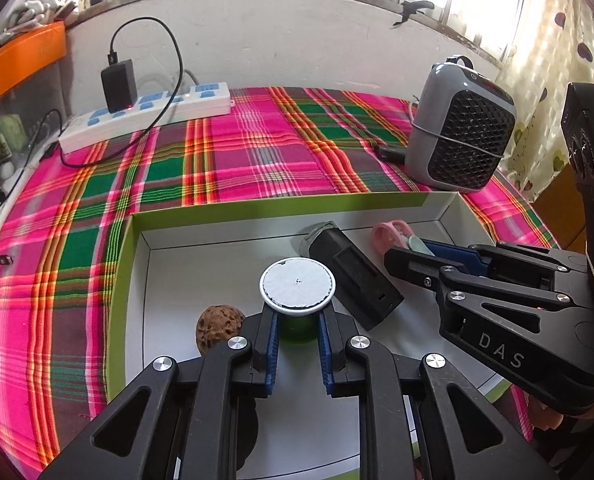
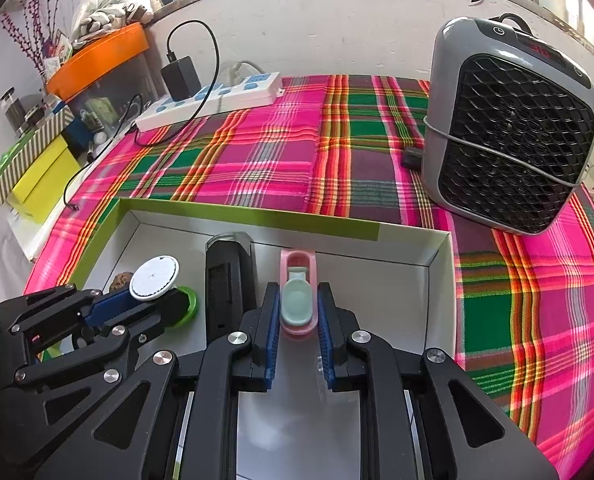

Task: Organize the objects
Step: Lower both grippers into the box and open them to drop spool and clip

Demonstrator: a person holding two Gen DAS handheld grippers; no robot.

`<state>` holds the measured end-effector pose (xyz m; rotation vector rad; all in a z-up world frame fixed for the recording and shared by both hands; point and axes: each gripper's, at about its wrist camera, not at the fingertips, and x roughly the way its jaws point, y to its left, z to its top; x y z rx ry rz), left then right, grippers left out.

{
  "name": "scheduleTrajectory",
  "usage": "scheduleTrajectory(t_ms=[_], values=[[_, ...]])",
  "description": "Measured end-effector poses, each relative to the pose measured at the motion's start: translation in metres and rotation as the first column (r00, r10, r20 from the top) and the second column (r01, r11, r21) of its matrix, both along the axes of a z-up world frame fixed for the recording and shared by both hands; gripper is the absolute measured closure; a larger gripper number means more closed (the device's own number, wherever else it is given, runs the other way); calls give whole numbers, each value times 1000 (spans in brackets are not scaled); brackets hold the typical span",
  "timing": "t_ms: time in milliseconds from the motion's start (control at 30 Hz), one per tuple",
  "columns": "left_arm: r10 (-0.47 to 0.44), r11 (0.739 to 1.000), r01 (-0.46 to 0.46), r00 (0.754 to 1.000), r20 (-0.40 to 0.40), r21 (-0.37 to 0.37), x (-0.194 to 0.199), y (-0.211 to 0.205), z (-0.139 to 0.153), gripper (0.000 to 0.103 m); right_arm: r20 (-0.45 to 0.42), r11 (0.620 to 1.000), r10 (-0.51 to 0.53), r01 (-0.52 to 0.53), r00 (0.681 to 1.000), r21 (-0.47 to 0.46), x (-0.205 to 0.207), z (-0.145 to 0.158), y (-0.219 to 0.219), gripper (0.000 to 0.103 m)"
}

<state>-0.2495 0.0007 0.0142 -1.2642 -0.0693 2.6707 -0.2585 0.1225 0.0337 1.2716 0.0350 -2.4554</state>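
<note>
A shallow white box with a green rim (image 1: 257, 210) lies on the plaid cloth. My left gripper (image 1: 298, 316) is shut on a small green tub with a round white top (image 1: 297, 286), held low inside the box. A brown walnut (image 1: 219, 328) rests just left of it. Right of it, a black rectangular device (image 1: 353, 276) lies diagonally. In the right wrist view my right gripper (image 2: 297, 292) is shut on a pink and pale-green plastic piece (image 2: 297, 304) inside the box (image 2: 257, 220), beside the black device (image 2: 227, 280). The left gripper (image 2: 157, 296) and tub (image 2: 155, 278) show at the left.
A grey fan heater (image 2: 509, 128) stands on the cloth at the far right, with a small black item (image 2: 412, 159) at its foot. A white power strip (image 1: 145, 114) with a black adapter and cables lies along the back wall. An orange tray (image 2: 101, 56) and a yellow box (image 2: 41, 184) are at the left.
</note>
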Motion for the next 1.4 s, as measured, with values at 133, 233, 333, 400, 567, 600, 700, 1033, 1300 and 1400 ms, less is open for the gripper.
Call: scheduleTrajectory(t_ms=[133, 233, 333, 400, 567, 600, 700, 1033, 1300, 1400], values=[[-1, 1000, 1, 1000, 1, -5, 0, 0, 0, 87, 2, 1000, 0, 0, 1000, 2, 1, 0, -1, 84], [-8, 1000, 8, 1000, 3, 1, -1, 0, 0, 82, 3, 1000, 3, -3, 1000, 2, 1, 1, -2, 84], [-9, 1000, 9, 1000, 3, 0, 0, 1, 0, 80, 4, 1000, 1, -1, 1000, 0, 1, 1, -2, 84], [-6, 1000, 6, 1000, 4, -1, 0, 1, 0, 79, 4, 1000, 1, -1, 1000, 0, 2, 0, -2, 84], [-6, 1000, 6, 1000, 5, -2, 1, 0, 0, 76, 3, 1000, -4, 4, 1000, -3, 2, 0, -1, 84], [-7, 1000, 7, 1000, 5, -3, 2, 0, 0, 75, 4, 1000, -5, 5, 1000, -4, 3, 0, -2, 84], [-6, 1000, 6, 1000, 4, -3, 2, -1, 0, 73, 3, 1000, -5, 5, 1000, -4, 4, 0, -2, 84], [-4, 1000, 4, 1000, -9, 4, 10, -3, 5, 70, -15, 1000, -9, 9, 1000, -12, 10, 5, -1, 75], [1, 1000, -1, 1000, -19, 5, 20, -4, 10, 69, -24, 1000, -21, 21, 999, -16, 18, 10, 0, 74], [0, 1000, 0, 1000, -25, 3, 24, -4, 13, 68, -30, 1000, -24, 24, 999, -20, 22, 12, 2, 74]])
